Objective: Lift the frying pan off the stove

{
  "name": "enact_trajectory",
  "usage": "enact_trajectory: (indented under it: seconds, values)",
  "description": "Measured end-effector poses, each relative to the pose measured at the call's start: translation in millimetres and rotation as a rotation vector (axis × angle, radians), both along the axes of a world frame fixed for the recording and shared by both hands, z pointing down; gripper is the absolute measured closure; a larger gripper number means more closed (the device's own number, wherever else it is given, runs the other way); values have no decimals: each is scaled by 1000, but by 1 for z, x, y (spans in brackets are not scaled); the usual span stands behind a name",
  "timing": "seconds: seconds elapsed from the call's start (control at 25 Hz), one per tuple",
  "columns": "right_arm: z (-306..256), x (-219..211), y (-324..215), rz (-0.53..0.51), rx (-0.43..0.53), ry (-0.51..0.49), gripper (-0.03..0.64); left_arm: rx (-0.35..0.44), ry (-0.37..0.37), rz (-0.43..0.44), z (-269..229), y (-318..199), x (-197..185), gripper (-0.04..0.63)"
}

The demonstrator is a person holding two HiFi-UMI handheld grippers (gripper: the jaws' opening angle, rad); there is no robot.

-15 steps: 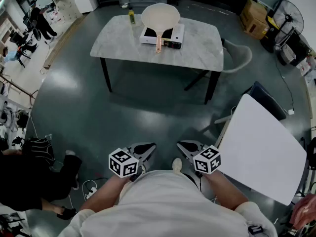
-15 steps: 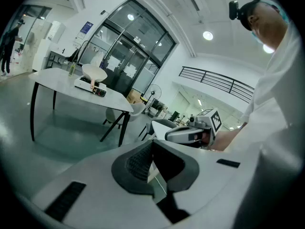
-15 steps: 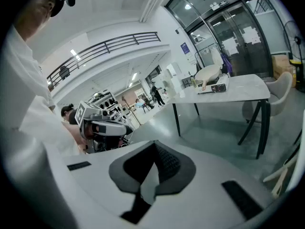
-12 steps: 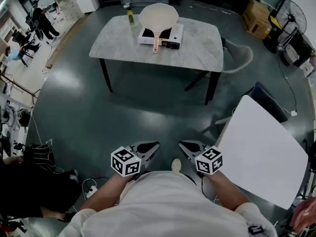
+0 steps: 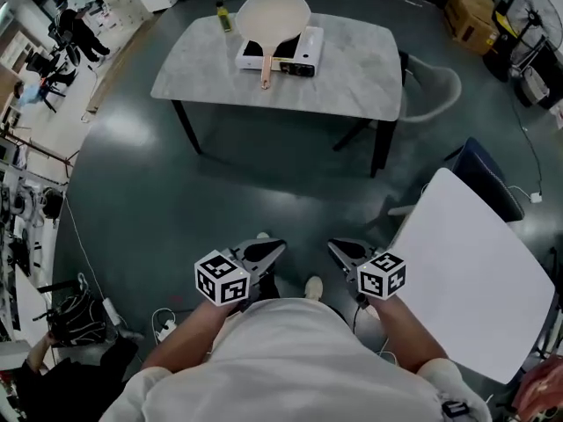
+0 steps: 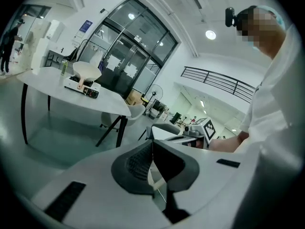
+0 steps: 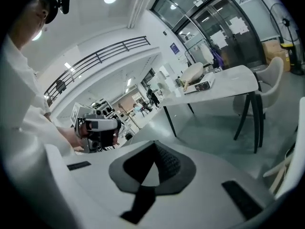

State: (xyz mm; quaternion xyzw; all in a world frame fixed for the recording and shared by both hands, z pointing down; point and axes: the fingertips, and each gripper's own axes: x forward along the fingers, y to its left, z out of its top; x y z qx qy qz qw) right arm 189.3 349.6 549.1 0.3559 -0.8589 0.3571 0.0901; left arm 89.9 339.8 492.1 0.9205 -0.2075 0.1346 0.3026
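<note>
A cream frying pan [image 5: 273, 14] with a wooden handle rests on a white portable stove [image 5: 301, 51] at the far side of a grey marble table [image 5: 356, 73]. Both grippers are held close to my body, well short of the table. My left gripper [image 5: 280, 247] and right gripper [image 5: 332, 246] are shut and hold nothing. The left gripper view shows shut jaws [image 6: 152, 142] with the pan [image 6: 86, 70] far off at the upper left. In the right gripper view the jaws [image 7: 154, 144] are likewise shut, and the pan [image 7: 192, 72] is distant.
A small bottle [image 5: 222, 16] stands beside the stove. A grey chair [image 5: 435, 90] sits at the table's right end. A white table [image 5: 466, 280] is close on my right. Cables and gear [image 5: 88, 315] lie on the floor at left; people stand far left.
The marble table has shifted up and slightly left in the head view. The dark-clothed person at lower left has moved out toward the corner. Both grippers stay shut.
</note>
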Motion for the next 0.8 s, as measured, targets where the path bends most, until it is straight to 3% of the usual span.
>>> enact_trajectory:
  seconds: [0.2, 0.32, 0.6, 0.8]
  values:
    - [2, -3, -60, 9, -18, 4, 606, 4, 51, -27, 0, -65, -8, 575]
    - [-9, -16, -109, 30, -46, -10, 568, -1, 71, -36, -6, -120, -23, 574]
    - [-30, -44, -226, 82, -70, -20, 546, 9, 129, 11, -25, -233, -53, 572]
    - [-38, -64, -291, 93, -91, -54, 522, -23, 144, 0, -20, -292, -71, 505]
